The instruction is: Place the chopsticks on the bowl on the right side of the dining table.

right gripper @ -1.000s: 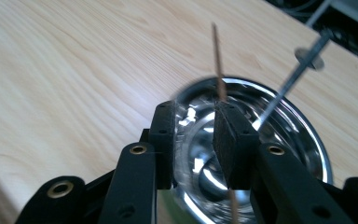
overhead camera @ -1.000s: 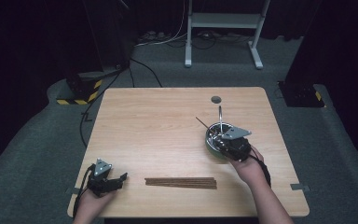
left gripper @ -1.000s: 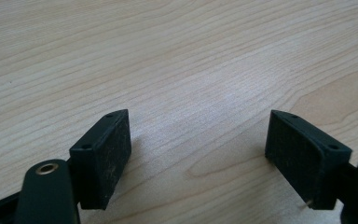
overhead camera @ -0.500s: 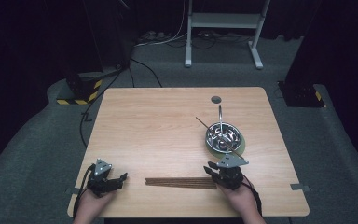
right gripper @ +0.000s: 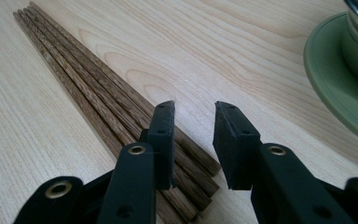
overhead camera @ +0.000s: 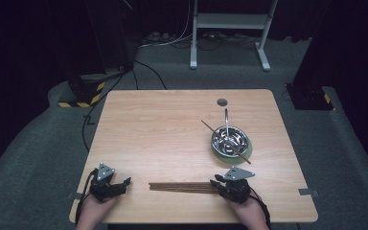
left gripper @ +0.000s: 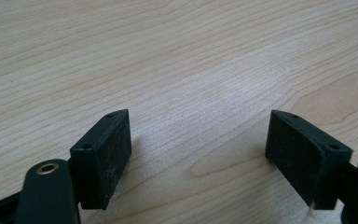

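Observation:
A bundle of several dark wooden chopsticks [overhead camera: 182, 187] lies flat near the table's front edge. My right gripper [overhead camera: 214, 183] sits low at the bundle's right end and points left along it. In the right gripper view its jaws [right gripper: 193, 107] stand a narrow gap apart over the stick ends [right gripper: 74, 79]. One jaw is above the bundle and the outermost stick's end lies under the gap; no pad presses on a stick. These jaws have just been opening slightly. My left gripper [overhead camera: 124, 183] rests at the front left, jaws [left gripper: 200, 119] wide apart over bare wood.
A steel bowl [overhead camera: 230, 140] on a green plate [overhead camera: 247, 152] stands behind the right gripper, with one chopstick [overhead camera: 210, 128] leaning out and a metal handle [overhead camera: 226, 120] rising from it. The plate [right gripper: 335, 74] lies close at the right. A round hole [overhead camera: 222, 102] marks the table's back.
My right gripper has come from the bowl toward the front edge and down to the right end of the chopstick bundle. The left gripper and the bundle have stayed put.

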{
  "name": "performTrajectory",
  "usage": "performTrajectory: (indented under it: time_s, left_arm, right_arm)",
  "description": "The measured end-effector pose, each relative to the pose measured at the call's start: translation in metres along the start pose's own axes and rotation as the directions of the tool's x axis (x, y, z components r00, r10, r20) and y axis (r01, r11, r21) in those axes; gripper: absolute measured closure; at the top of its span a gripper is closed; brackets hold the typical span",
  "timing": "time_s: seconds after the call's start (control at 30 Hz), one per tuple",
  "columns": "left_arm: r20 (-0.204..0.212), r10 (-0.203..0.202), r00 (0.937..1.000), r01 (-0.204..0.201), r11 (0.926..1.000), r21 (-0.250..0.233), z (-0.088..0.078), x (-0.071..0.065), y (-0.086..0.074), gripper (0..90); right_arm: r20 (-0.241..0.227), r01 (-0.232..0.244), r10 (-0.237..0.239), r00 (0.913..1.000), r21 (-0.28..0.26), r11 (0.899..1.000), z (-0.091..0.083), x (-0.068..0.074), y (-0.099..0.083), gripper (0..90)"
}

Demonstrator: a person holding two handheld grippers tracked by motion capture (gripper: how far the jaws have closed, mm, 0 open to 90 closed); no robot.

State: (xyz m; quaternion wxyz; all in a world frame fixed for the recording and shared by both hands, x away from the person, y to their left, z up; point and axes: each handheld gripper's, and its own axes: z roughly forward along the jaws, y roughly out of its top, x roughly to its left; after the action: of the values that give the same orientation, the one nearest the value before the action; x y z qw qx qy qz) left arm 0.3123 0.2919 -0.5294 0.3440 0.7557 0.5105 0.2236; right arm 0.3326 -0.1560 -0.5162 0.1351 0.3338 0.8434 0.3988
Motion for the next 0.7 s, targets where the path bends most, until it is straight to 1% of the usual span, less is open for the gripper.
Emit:
performTrajectory:
  time_s: [0.03, 0.1, 0.27, 0.47, 0.53, 0.6, 0.7]
  left_arm:
    - [0.0, 0.001, 1.0, -0.001, 1.0, 0.0, 0.0, 0.0001, 0.0, 22.4]
    - [0.002, -0.001, 1.0, 0.001, 1.0, 0.0, 0.0, 0.0, 0.0, 22.4]
    - [0.002, -0.001, 1.0, 0.001, 1.0, 0.0, 0.0, 0.0002, 0.0, 22.5]
    - [0.002, -0.001, 1.0, 0.001, 1.0, 0.0, 0.0, 0.0001, 0.0, 22.5]
    - [0.002, -0.001, 1.0, 0.001, 1.0, 0.0, 0.0, 0.0001, 0.0, 22.5]
    - [0.001, -0.002, 1.0, 0.002, 1.0, -0.001, 0.0, 0.0, 0.0, 22.5]
    - [0.001, 0.0, 1.0, 0.0, 1.0, 0.001, 0.0, 0.0001, 0.0, 22.5]
  right_arm:
    - [0.004, 0.008, -0.008, 1.0, 0.001, 1.0, 0.0009, 0.0003, 0.0, 68.2]
    - [0.005, 0.008, -0.008, 1.0, 0.001, 1.0, 0.0018, 0.0001, 0.0002, 68.2]
    - [-0.006, -0.009, 0.009, 0.9999, 0.011, 1.0, 0.0047, 0.0003, -0.0002, 67.8]
    - [0.004, -0.003, 0.003, 1.0, 0.003, 1.0, 0.0057, -0.0015, 0.0001, 67.4]
    - [0.001, -0.015, 0.015, 0.9999, 0.008, 1.0, 0.0069, -0.0023, 0.0006, 67.2]
    - [0.009, -0.01, 0.01, 0.9999, 0.004, 1.0, 0.008, -0.0038, 0.0018, 66.9]
    - [0.026, -0.026, 0.026, 0.9993, 0.001, 1.0, 0.0107, -0.0063, 0.0048, 65.4]
